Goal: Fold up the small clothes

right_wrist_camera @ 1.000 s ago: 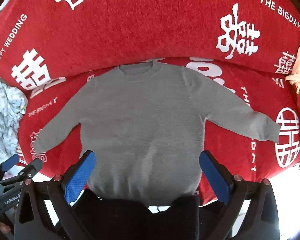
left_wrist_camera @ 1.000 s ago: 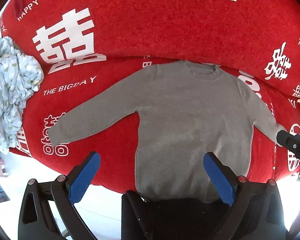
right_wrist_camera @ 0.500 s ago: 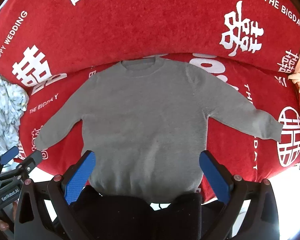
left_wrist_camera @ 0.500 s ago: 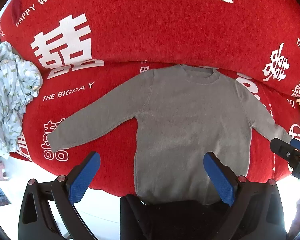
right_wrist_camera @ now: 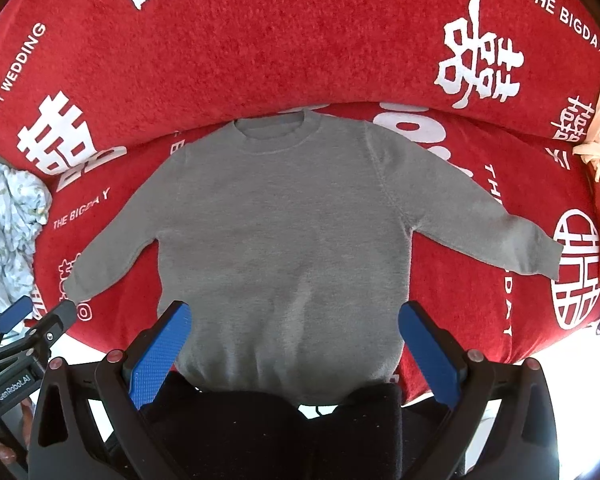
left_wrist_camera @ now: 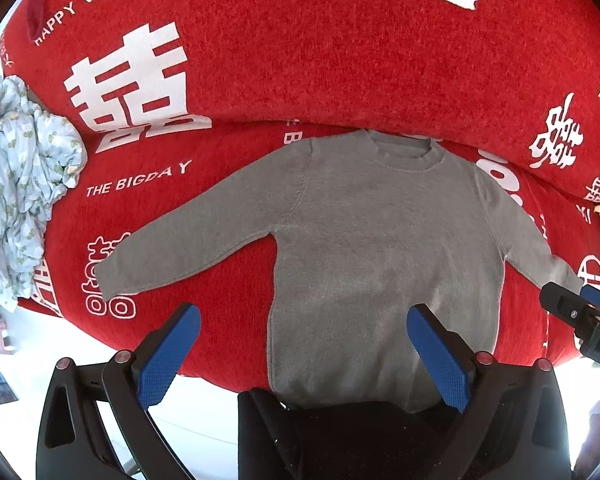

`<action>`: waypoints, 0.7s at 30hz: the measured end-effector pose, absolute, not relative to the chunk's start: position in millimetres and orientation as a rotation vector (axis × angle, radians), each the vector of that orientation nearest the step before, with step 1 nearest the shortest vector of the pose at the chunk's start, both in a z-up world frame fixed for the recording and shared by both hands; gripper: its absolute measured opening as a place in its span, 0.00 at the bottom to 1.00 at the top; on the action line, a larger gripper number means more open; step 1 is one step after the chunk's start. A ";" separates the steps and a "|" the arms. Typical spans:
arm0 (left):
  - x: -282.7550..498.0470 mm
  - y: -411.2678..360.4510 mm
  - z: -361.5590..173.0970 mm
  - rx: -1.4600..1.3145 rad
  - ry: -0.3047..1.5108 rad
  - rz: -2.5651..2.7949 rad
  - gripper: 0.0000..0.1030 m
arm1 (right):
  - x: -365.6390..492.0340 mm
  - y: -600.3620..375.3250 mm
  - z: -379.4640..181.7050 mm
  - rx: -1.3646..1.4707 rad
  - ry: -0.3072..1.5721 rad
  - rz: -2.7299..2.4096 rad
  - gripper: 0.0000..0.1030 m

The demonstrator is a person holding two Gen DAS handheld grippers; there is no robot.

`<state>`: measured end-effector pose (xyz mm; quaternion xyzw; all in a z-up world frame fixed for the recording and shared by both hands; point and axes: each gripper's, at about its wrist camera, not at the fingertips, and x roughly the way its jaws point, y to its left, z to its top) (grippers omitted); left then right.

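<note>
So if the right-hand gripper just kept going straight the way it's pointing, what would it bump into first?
Most likely the grey knitted sweater lying flat on the red printed sofa cover. The open right gripper points at the sweater's lower body, near the hem, with nothing visible between. Depth is hard to judge through the fisheye.

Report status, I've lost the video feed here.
Left gripper open, right gripper open, both empty. Grey sweater flat on red sofa cover, sleeves spread, unfolded. Nothing on it.

Both views are brightly and evenly lit, and only faint shadows are cast. The floor (left_wrist_camera: 204,400) near the bottom edge is blown out to white glare. Strong fisheye bending and dark corners are seen; the centre is rendered sharp.
</note>
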<state>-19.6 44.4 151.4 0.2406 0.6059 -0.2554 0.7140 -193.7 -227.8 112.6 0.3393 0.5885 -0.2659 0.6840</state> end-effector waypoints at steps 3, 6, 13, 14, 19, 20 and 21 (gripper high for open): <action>-19.5 44.4 151.5 0.533 1.343 -0.566 1.00 | -192.6 -227.2 112.6 0.756 1.322 -0.596 1.00; -19.6 44.3 151.4 0.534 1.343 -0.566 1.00 | -191.9 -226.7 112.4 0.753 1.322 -0.593 1.00; -20.4 45.1 150.9 0.529 1.345 -0.563 1.00 | -192.3 -226.3 113.3 0.750 1.317 -0.596 1.00; -20.9 45.8 150.4 0.528 1.344 -0.564 1.00 | -192.5 -226.3 113.7 0.749 1.314 -0.596 1.00; -19.2 51.3 148.7 0.515 1.342 -0.566 1.00 | -193.0 -226.9 115.6 0.750 1.307 -0.597 1.00; -18.2 53.1 148.2 0.510 1.341 -0.564 1.00 | -193.2 -226.9 115.8 0.752 1.306 -0.597 1.00; -16.9 53.8 148.7 0.507 1.342 -0.562 1.00 | -193.4 -226.9 116.2 0.751 1.304 -0.598 1.00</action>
